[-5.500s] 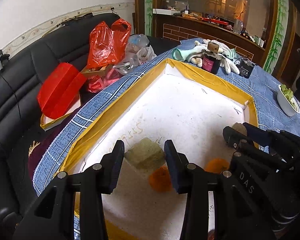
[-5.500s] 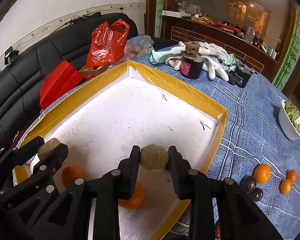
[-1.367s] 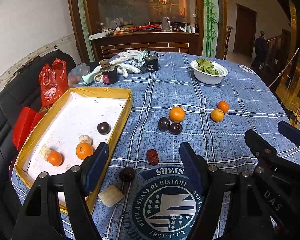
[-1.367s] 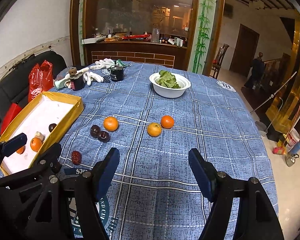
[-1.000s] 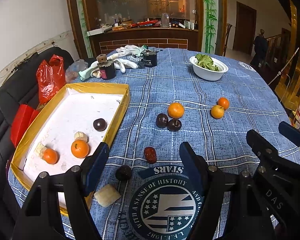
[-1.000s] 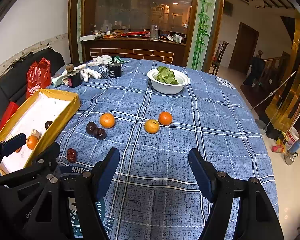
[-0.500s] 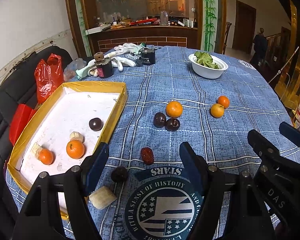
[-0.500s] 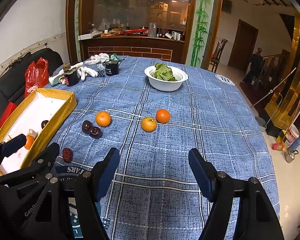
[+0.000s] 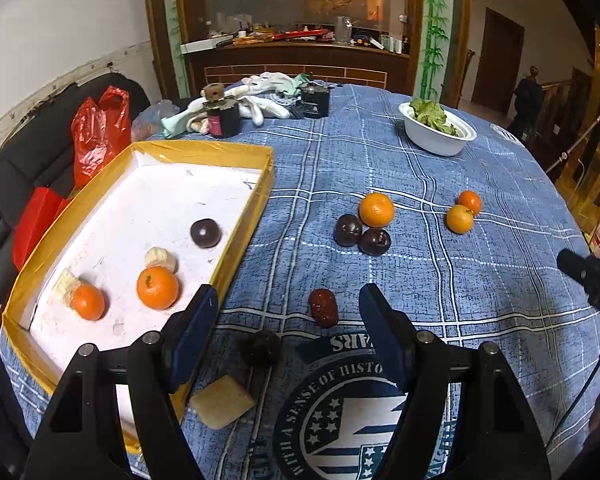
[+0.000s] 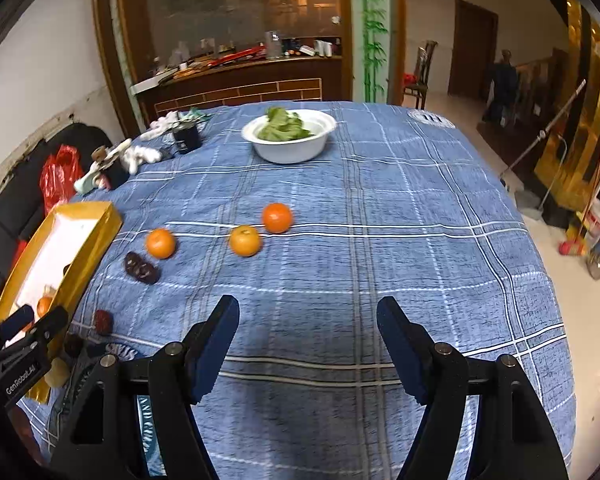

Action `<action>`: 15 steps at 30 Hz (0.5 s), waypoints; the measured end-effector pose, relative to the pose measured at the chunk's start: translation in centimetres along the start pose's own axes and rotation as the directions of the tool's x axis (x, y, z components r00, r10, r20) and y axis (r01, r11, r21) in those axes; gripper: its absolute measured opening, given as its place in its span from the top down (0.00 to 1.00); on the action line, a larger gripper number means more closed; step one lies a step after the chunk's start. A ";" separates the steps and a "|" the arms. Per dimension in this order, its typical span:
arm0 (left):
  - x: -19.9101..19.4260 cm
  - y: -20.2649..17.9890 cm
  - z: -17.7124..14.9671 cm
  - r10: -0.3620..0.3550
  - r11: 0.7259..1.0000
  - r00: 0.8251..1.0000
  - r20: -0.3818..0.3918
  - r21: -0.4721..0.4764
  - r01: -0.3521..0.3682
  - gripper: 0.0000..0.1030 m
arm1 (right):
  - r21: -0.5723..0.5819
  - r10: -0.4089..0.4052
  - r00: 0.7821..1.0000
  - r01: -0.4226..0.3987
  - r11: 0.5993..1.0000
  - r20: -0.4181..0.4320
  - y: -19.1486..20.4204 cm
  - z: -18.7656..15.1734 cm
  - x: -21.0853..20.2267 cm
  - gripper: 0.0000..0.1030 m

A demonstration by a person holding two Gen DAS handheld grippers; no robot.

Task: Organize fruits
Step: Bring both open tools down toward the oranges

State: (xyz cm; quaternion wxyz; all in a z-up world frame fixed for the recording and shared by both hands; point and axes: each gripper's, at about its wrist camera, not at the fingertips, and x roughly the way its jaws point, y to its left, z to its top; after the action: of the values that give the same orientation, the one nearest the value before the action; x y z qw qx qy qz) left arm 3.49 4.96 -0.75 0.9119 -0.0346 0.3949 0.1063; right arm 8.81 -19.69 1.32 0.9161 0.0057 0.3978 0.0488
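While both grippers hang above the blue checked tablecloth [image 9: 440, 152], neither holds anything: the left gripper [image 9: 288, 320] has its jaws spread wide over the cloth, and the right gripper [image 10: 308, 332] is spread just as wide, with bare cloth between its fingers.

Compared with half a second ago, the left view has slid slightly: the red date [image 9: 323, 307] now sits between the fingers, toward 12 o'clock, and the dark round fruit [image 9: 261, 347] lies just below it, toward 7 o'clock from the date. A pale cube [image 9: 222, 401] rests on the cloth close beside the yellow-rimmed tray [image 9: 204, 148], at 7 o'clock from the dark fruit.

Inside the tray lie two tangerines [image 9: 157, 288], two pale pieces [image 9: 161, 258] touching them, and one dark plum [image 9: 205, 233]; that content matches the earlier frames.

Out on the cloth, at 1 o'clock from the date, a large orange [image 9: 376, 209] touches a pair of dark plums [image 9: 362, 236]. Two smaller oranges [image 9: 464, 212] sit together farther toward 2 o'clock.

The right view has swung rightward since a second ago; the white bowl of greens [image 10: 290, 136] now stands at 12 o'clock, and the tray is pushed to 9 o'clock.
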 end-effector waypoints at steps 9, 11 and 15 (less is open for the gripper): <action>3.1 -3.2 3.8 -0.066 0.997 0.998 -0.008 0.030 0.066 0.29 | -0.036 0.077 0.997 -0.078 0.996 -0.007 0.8 2.3 3.8 0.29; 4.2 -3.8 5.0 -0.074 0.996 0.997 -0.002 0.040 0.074 0.29 | -0.031 0.095 0.995 -0.095 0.995 -0.017 1.2 3.6 5.4 0.29; 6.6 -4.3 6.5 -0.125 0.991 0.992 -0.024 0.054 0.127 0.29 | -0.063 0.097 0.994 -0.100 0.993 -0.041 2.1 5.8 8.7 0.31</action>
State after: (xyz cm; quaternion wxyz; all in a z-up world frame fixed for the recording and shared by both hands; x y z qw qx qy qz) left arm 13.44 2.82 -1.20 0.9133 -0.0355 0.4041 0.0373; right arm 18.73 -16.61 -0.93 0.9047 -0.0051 0.4124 0.1069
